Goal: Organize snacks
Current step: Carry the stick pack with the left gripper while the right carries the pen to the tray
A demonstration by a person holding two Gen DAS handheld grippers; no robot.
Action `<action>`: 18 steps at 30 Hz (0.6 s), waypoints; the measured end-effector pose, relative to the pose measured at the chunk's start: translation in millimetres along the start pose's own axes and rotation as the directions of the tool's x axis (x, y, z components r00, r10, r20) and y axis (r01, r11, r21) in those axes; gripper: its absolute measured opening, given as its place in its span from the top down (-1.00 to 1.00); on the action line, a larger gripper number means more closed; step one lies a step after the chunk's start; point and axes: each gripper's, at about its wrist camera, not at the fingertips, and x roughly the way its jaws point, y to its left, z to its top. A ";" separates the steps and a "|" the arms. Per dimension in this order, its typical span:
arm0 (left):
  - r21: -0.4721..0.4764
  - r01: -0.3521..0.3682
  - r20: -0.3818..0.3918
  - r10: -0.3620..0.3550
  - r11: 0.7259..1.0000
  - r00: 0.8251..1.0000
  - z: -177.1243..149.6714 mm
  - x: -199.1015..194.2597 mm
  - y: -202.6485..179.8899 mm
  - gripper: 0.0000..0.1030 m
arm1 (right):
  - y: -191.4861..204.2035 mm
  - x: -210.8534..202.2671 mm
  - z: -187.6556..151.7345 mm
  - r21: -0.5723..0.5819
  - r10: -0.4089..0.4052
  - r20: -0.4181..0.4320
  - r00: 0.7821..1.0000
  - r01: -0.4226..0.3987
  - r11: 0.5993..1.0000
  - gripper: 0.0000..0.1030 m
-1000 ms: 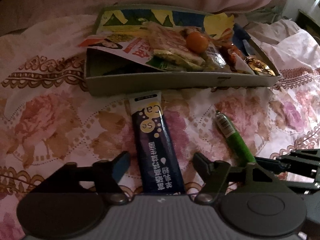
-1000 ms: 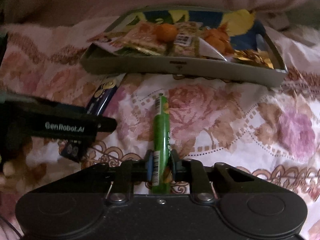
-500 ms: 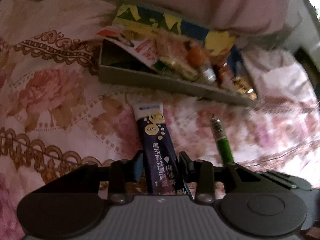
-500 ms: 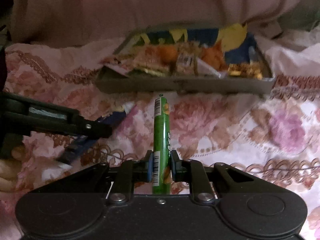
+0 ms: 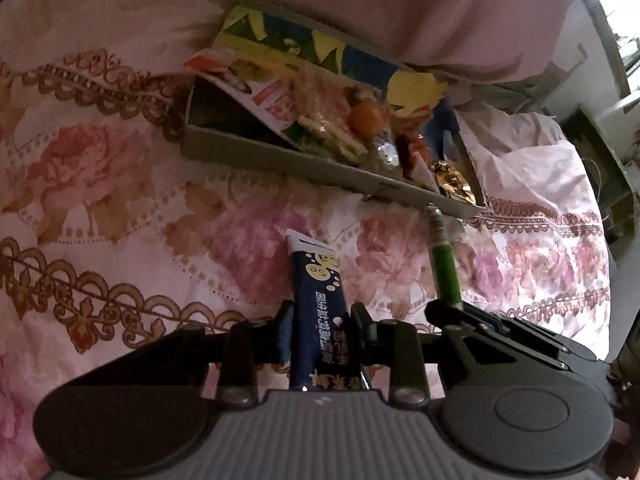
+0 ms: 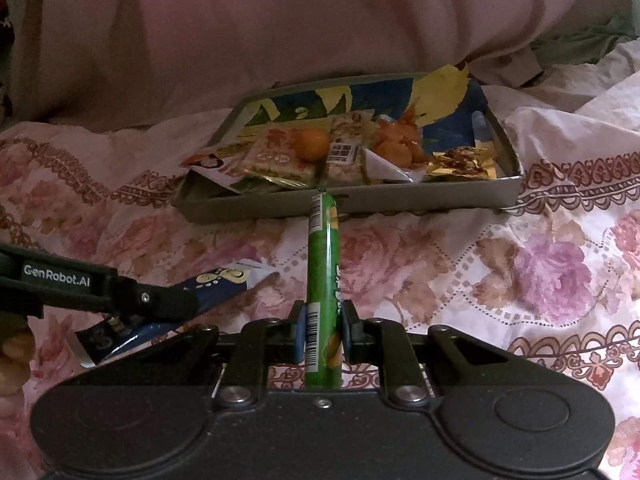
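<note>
A bedspread [image 6: 500,264] printed with pink roses and brown scrollwork is covering the whole work surface, with a plain pink quilt [image 6: 280,32] bunching up along the far side. A shallow grey cardboard tray [image 6: 400,196] is sitting at the far middle of the bed, crowded with snack packets, an orange fruit [image 6: 313,144] and gold-wrapped sweets [image 6: 460,164]; only its dark left end [image 5: 224,116] is showing spare room. The left gripper [image 5: 320,316], its jaws having just been closing, is pinching a dark blue snack sachet [image 5: 320,300] by its near end. The right gripper [image 6: 322,320] is clamping a green snack tube [image 6: 323,264], whose far tip is reaching the tray's near wall. Open bedspread is lying between the grippers and the tray, and widely to the right. Bright window light is showing at the far right in the left wrist view.
</note>
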 end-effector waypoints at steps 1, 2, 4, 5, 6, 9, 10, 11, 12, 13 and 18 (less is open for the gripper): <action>0.009 0.003 0.005 -0.003 1.000 1.000 0.2 -0.8 -1.4 0.39 | 0.2 0.6 0.1 -0.002 0.001 0.000 1.000 -0.001 1.000 0.64; 0.014 0.007 0.009 -0.007 1.000 1.000 0.4 -2.0 -2.5 0.40 | 0.1 1.2 0.2 -0.003 0.003 0.000 1.000 -0.003 1.000 0.64; 0.022 0.008 0.013 -0.009 1.000 1.000 0.5 -3.1 -3.7 0.41 | -0.4 1.5 0.4 0.000 0.005 0.000 1.000 -0.005 1.000 0.64; 0.028 0.007 0.014 -0.007 1.000 1.000 0.2 -3.2 -4.1 0.42 | -0.9 1.4 0.4 0.001 0.006 0.001 1.000 -0.006 1.000 0.64; 0.029 0.009 0.017 -0.010 1.000 1.000 0.1 -3.4 -4.6 0.42 | -0.9 1.4 0.4 0.001 0.005 0.001 1.000 -0.005 1.000 0.63; 0.034 0.033 0.029 -0.034 0.999 0.999 0.3 -6.2 -6.1 0.42 | -2.0 -0.2 0.6 0.007 0.010 0.012 1.000 -0.010 1.000 0.63; 0.043 0.039 0.039 -0.041 0.998 0.998 0.5 -8.0 -8.1 0.42 | -2.2 -0.8 0.9 0.010 0.011 0.017 1.000 -0.012 1.000 0.63; 0.050 0.045 0.049 -0.047 0.998 0.998 0.3 -9.9 -9.6 0.42 | -2.5 -1.4 1.0 0.013 0.013 0.024 1.000 -0.013 1.000 0.63; 0.058 0.053 0.063 -0.056 0.997 0.996 0.3 -12.5 -11.3 0.42 | -2.7 -2.0 1.3 0.015 0.013 0.031 0.999 -0.014 1.000 0.63; 0.064 0.061 0.076 -0.066 0.996 0.995 0.4 -14.9 -12.9 0.42 | -2.6 -2.9 1.4 0.017 0.015 0.039 0.999 -0.016 1.000 0.63; 0.101 0.079 0.181 -0.096 0.992 0.979 0.8 -30.8 -18.6 0.42 | -2.7 -7.0 8.4 0.011 0.024 0.106 0.994 -0.025 1.000 0.63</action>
